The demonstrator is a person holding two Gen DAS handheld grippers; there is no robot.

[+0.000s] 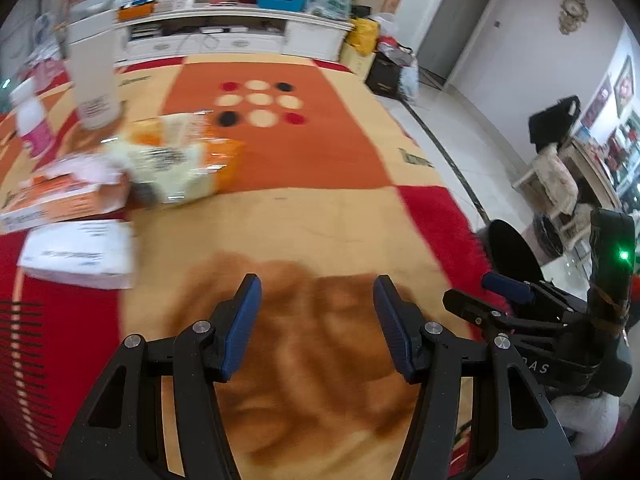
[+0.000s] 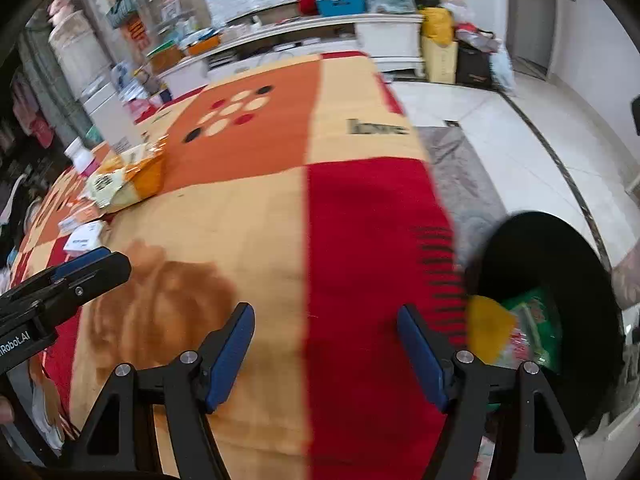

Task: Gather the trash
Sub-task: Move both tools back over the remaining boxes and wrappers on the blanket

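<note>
Two empty tools over a blanket-covered bench, trash still lying at its far left.

Left wrist view: the left tool (image 1: 316, 304) gapes released, nothing between its blue ribbed pads, above a fuzzy orange-and-red blanket (image 1: 320, 216). A crinkly wrapper (image 1: 180, 156) and flat cartons (image 1: 80, 256) lie ahead and left, nearer this tool. Right wrist view: the right tool (image 2: 326, 336) is also released and empty; a round black bin (image 2: 560, 288), already holding wrappers, sits on the floor to its right, off the bench edge.
</note>
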